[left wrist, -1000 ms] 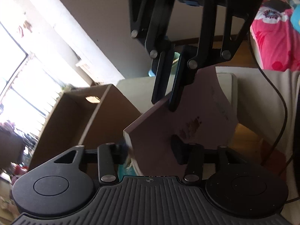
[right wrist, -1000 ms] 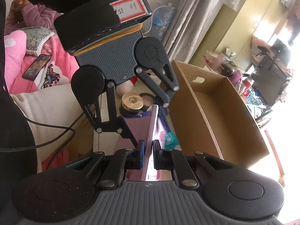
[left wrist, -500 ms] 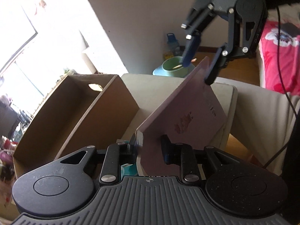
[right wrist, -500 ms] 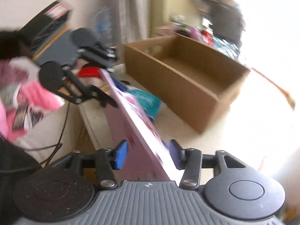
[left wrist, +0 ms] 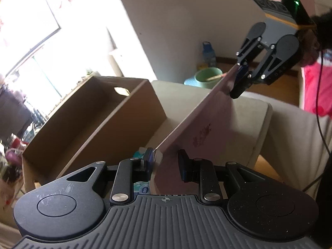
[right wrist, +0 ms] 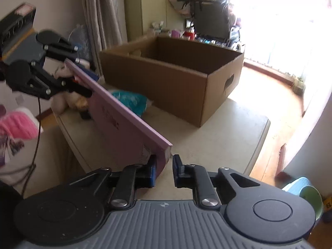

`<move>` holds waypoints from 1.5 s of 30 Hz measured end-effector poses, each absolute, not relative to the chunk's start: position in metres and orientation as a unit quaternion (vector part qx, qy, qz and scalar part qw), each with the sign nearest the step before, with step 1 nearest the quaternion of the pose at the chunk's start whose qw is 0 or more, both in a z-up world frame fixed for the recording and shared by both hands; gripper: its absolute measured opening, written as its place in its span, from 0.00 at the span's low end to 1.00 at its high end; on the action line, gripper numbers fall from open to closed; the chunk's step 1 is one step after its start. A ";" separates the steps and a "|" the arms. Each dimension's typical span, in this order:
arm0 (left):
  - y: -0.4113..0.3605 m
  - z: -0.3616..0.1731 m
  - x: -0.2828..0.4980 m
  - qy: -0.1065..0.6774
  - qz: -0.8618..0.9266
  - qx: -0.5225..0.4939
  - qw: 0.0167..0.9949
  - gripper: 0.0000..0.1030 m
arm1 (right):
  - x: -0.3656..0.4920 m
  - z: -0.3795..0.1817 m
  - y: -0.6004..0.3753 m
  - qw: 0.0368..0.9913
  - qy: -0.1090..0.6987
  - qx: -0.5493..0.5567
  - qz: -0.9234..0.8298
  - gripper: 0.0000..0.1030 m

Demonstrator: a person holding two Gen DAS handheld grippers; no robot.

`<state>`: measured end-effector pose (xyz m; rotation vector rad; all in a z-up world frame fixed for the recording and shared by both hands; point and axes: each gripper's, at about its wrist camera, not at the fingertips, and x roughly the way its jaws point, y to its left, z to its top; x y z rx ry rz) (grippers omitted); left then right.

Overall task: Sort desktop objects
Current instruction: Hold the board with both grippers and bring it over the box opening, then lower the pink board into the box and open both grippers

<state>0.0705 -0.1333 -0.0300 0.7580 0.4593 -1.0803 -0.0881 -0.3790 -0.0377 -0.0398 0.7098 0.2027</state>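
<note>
Sunny room here, big bright window on one side, curtains and a pale wall behind, wooden floor, and a cream-white worktop [right wrist: 217, 137] in the middle of it all. On the worktop sits a large open brown cardboard box [right wrist: 172, 76] with cut-out hand holes, and it looks bare inside from what I can see.

The thing I'm dealing with is a flat purple hardcover book [left wrist: 199, 132], held up in the air above the worktop, tilted, stretched between my two tools. My left tongs [left wrist: 166, 161] are pinching one corner of it: one pad is pressed on the cover face, the other sits at the page edge. In the right wrist view, the right tongs [right wrist: 164, 166] have the opposite corner between the pads, but there's a sliver of gap on the right pad side, so I honestly can't tell if they're clamped or just loosely around it.

Near the box's near wall, behind the book, lies a crinkly teal plastic packet [right wrist: 130, 101]. Further left on the worktop's far end there's a pale plush toy [right wrist: 64, 101], partly hidden by the left tool.

Off the worktop, on the floor, a light green bucket [left wrist: 207, 76] with a stick in it, and a pink floral blanket [right wrist: 18, 128] at the left.
</note>
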 end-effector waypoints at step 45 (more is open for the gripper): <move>-0.146 0.010 0.240 0.161 -0.353 0.265 0.883 0.21 | 0.167 0.041 -0.435 0.951 0.290 -0.030 0.103 0.17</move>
